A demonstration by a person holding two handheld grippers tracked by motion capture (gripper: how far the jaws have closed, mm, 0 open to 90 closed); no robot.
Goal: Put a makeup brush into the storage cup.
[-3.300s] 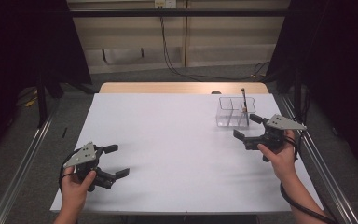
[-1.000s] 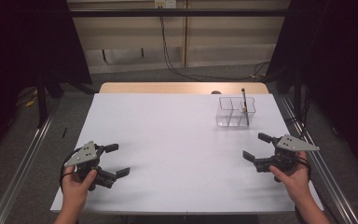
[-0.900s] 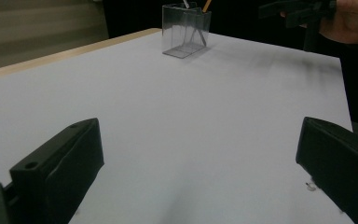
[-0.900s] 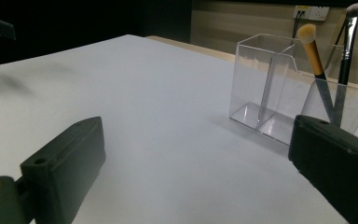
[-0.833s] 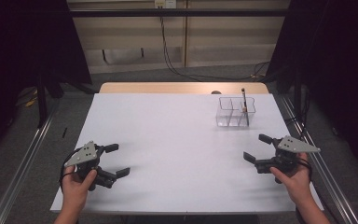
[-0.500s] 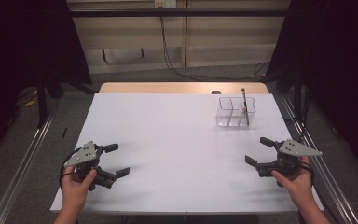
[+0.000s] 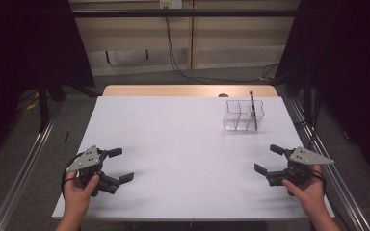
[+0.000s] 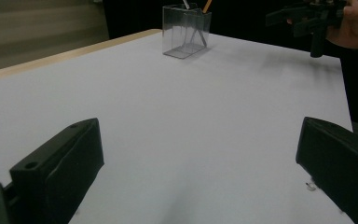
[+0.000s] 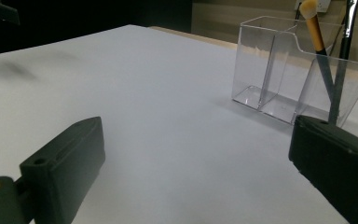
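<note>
Left gripper point(image 7: 116, 165) and right gripper point(image 7: 270, 160): jaws spread wide, empty, low over the white table point(image 7: 173, 144). Clear plastic divided holder point(image 7: 243, 115), far right, contains two slim brushes point(image 7: 253, 111); a careless reach risks toppling it

In the right gripper view, the top edge cut off the dark upright tool point(image 9: 346, 51) standing in the clear plastic compartmented holder point(image 9: 279, 70), beside a tan-tipped brush point(image 9: 318, 32) blurred in its detail.
</note>
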